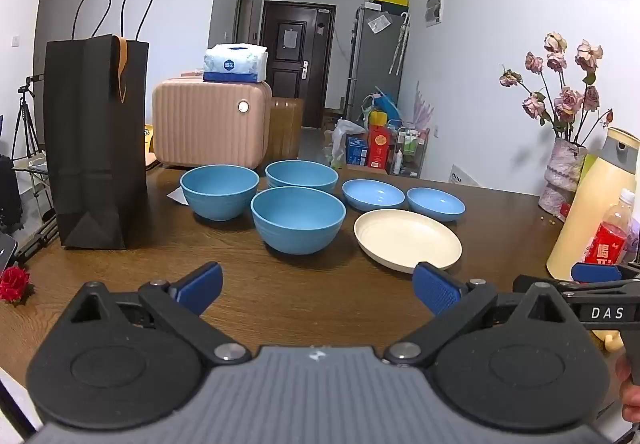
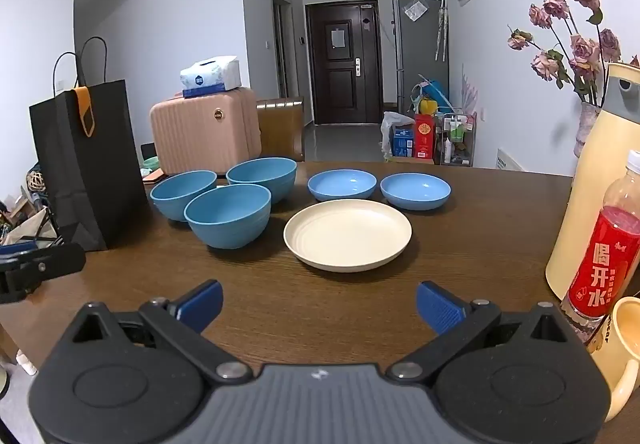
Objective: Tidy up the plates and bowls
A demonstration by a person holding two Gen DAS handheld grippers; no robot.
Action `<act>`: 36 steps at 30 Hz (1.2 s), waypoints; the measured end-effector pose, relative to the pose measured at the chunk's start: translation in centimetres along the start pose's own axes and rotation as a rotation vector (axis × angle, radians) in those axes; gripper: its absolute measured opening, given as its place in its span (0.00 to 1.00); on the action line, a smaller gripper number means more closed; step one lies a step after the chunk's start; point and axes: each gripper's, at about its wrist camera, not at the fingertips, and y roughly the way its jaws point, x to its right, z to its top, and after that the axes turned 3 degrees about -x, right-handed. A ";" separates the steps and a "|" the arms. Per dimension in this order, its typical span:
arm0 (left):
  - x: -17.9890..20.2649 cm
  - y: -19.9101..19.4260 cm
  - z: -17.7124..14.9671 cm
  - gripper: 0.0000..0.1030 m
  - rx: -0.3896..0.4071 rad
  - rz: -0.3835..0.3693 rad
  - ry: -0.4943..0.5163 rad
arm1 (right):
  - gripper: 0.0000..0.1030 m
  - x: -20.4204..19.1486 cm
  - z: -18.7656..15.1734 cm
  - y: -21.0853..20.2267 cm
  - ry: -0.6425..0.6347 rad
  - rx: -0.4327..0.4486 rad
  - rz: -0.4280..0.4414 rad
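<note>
While I look along both claws, I see the dishes sitting on the brown wooden worktop (image 2: 480, 244). There are three deep blue bowls with fine rings around their sides: one near me (image 1: 298, 219), one to its left (image 1: 219, 191) and one behind (image 1: 301, 175). They stand close together in a bunch, and I cannot tell if they touch. There are two shallow blue dishes, smooth and shiny inside. The left one (image 1: 373, 195) and the right one (image 1: 435, 203) sit side by side, just apart. There is one cream plate (image 1: 407, 238), wide and flat with a low rim, just in front of the two shallow dishes. All six are empty and the right way up.

My left claw (image 1: 318, 290) hangs low over the near edge of the worktop, pointing at the bowls. Its blue pads are spread wide and hold nothing. My right claw (image 2: 319, 308) hangs the same way, pointing at the cream plate, spread wide and holding nothing too. Both are well short of the dishes.

A black paper bag (image 1: 96, 140) stands left of the bowls. On the right I see a pale yellow jug (image 2: 596, 180), a bottle with a red label (image 2: 606, 244) and a vase of dry pink roses (image 1: 562, 180).
</note>
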 end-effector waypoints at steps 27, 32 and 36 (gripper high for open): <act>-0.1 0.2 -0.3 1.00 0.008 -0.006 -0.002 | 1.00 0.0 0.2 0.1 -0.001 0.013 -0.001; -0.1 0.2 -0.3 1.00 0.010 -0.006 -0.001 | 1.00 -0.1 0.2 0.1 -0.002 0.013 -0.002; 0.0 -0.1 -0.1 1.00 0.011 -0.006 0.001 | 1.00 -0.1 0.3 0.1 -0.003 0.013 -0.002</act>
